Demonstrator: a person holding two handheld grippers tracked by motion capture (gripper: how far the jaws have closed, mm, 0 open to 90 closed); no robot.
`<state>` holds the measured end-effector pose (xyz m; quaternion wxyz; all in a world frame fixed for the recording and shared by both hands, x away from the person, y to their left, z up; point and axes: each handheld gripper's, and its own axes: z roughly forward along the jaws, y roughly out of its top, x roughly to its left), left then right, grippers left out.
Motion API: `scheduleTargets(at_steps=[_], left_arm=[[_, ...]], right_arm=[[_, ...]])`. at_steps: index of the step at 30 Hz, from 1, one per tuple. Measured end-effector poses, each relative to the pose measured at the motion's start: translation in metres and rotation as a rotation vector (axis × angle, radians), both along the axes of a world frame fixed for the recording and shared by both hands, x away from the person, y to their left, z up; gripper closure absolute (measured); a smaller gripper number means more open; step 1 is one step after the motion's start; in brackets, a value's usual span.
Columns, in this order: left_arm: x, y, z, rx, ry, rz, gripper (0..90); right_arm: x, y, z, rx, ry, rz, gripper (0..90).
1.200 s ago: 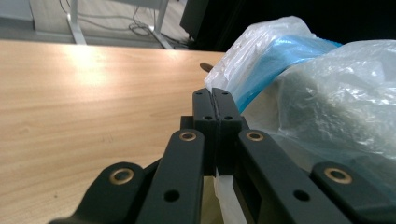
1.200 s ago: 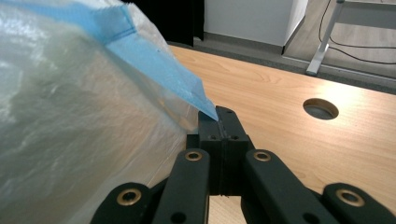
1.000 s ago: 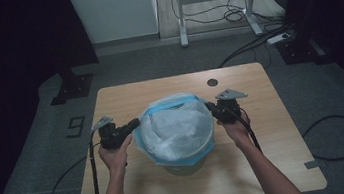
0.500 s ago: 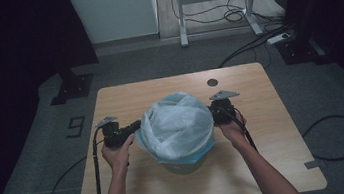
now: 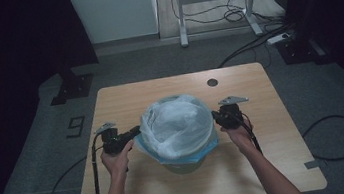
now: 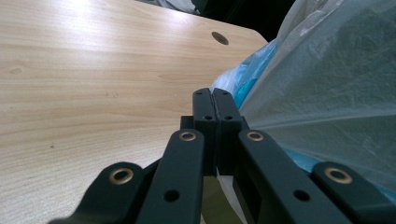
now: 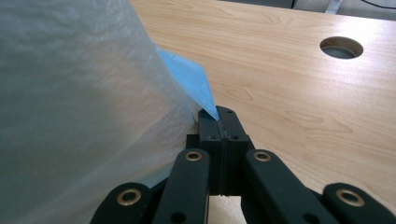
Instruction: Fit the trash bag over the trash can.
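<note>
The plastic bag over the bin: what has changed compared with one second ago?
The plastic bag has been pulled lower over the bin, both grippers sinking with its blue rim. The left gripper and right gripper stay shut on the bag. The table is unchanged.

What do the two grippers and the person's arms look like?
Both the left gripper and the right gripper are black, with flat linked jaws fixed by brass-coloured rivets. Each carries a grey three-cornered plate on top and trails a black cable. The forearms are bare, without sleeves.
</note>
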<state>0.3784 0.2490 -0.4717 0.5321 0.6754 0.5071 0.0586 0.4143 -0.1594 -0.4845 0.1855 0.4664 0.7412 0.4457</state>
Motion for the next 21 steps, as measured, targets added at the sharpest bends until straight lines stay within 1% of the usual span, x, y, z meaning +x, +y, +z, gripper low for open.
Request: scheduleTargets(at_steps=[2,3,4,6,8,9,11,12,13,15,18,21], left_arm=[[-0.001,0.000,-0.001,0.000,-0.008,-0.001,90.0],[-0.002,0.000,-0.001,0.000,-0.013,0.001,90.0],[-0.002,0.000,0.000,0.002,-0.019,0.001,90.0],[-0.004,0.001,0.000,0.006,-0.033,0.004,90.0],[-0.005,0.003,0.001,0.002,-0.048,0.009,90.0],[-0.006,0.003,0.002,-0.004,-0.056,0.011,90.0],[-0.007,0.005,0.003,-0.001,-0.065,0.014,90.0],[-0.007,0.006,0.003,-0.004,-0.067,0.015,90.0],[-0.008,0.006,0.004,-0.002,-0.071,0.015,90.0],[-0.009,0.007,0.005,-0.001,-0.078,0.017,90.0],[-0.010,0.006,0.006,-0.001,-0.079,0.016,90.0],[-0.011,0.005,0.006,0.002,-0.080,0.015,90.0]], right_arm=[[-0.002,-0.003,-0.001,0.012,-0.009,0.000,88.2],[-0.004,-0.004,-0.001,0.022,-0.017,-0.002,85.2],[-0.005,-0.005,0.000,0.032,-0.027,-0.012,80.0],[-0.010,-0.010,0.004,0.061,-0.064,-0.035,72.8],[-0.018,-0.014,0.011,0.082,-0.108,-0.064,62.5],[-0.023,-0.018,0.015,0.095,-0.129,-0.072,60.6],[-0.033,-0.025,0.022,0.136,-0.151,-0.086,56.7],[-0.038,-0.029,0.025,0.149,-0.163,-0.095,55.3],[-0.045,-0.032,0.027,0.156,-0.170,-0.092,55.0],[-0.060,-0.036,0.031,0.184,-0.189,-0.062,54.5],[-0.086,-0.037,0.034,0.202,-0.218,0.001,52.6],[-0.109,-0.034,0.035,0.218,-0.222,0.064,47.6]])
